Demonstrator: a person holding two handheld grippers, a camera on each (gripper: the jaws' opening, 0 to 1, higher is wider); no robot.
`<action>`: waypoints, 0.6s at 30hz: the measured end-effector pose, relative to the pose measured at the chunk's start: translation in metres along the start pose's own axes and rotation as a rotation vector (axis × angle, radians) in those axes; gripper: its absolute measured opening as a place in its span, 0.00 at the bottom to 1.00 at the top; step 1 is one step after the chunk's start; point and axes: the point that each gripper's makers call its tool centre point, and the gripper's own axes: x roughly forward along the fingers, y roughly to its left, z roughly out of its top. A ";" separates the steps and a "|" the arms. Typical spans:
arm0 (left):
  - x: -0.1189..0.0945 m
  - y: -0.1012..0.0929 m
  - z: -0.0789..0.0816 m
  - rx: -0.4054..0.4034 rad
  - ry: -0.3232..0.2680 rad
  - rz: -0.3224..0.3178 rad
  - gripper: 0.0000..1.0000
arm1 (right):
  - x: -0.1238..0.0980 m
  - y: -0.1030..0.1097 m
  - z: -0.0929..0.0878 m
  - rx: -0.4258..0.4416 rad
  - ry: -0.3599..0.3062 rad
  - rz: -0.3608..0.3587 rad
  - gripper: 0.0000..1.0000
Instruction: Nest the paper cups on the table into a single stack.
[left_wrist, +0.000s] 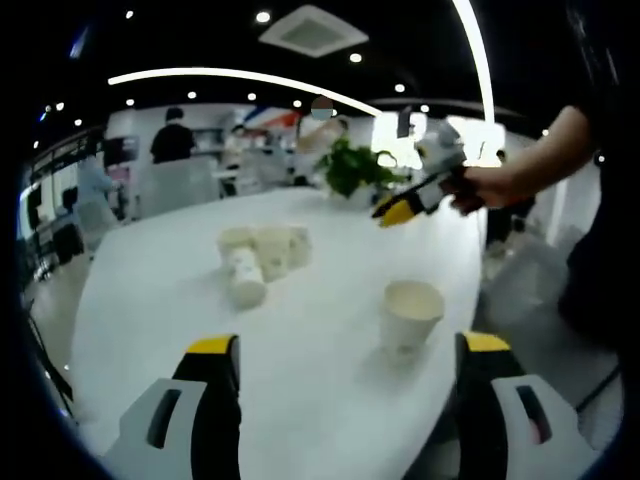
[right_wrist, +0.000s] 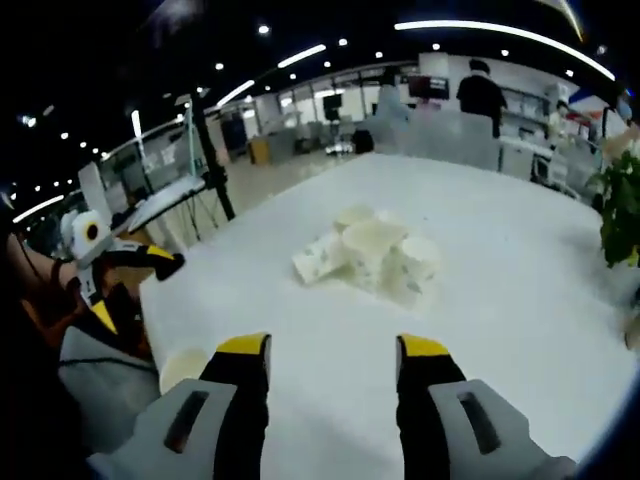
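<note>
A cluster of white paper cups (left_wrist: 262, 255) sits mid-table, some lying on their sides and some upright. One single cup (left_wrist: 410, 312) stands upright, nearer to me and just ahead of my left gripper (left_wrist: 348, 345), whose jaws are wide open with nothing between them. Across the white table (left_wrist: 160, 300), a hand holds the right gripper (left_wrist: 400, 210) in the air. In the right gripper view the cup cluster (right_wrist: 370, 250) lies ahead of my open right gripper (right_wrist: 333, 347). The lone cup (right_wrist: 183, 365) stands by the table's edge, next to the left gripper (right_wrist: 135, 290).
A green potted plant (left_wrist: 355, 165) stands at the far end of the table and appears again as the plant (right_wrist: 620, 215) at the right edge. People and office furniture stand beyond the table. Bare table top (right_wrist: 500, 300) surrounds the cups.
</note>
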 end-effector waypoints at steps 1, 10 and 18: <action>0.000 0.000 0.000 0.001 -0.001 0.001 0.87 | 0.000 -0.002 -0.001 -0.005 0.001 -0.006 0.53; 0.000 0.003 -0.001 0.002 0.009 0.014 0.88 | -0.006 -0.023 -0.006 0.058 -0.023 -0.118 0.98; 0.002 0.002 -0.001 0.001 0.017 0.011 0.88 | -0.007 -0.024 -0.014 0.008 -0.003 -0.128 1.00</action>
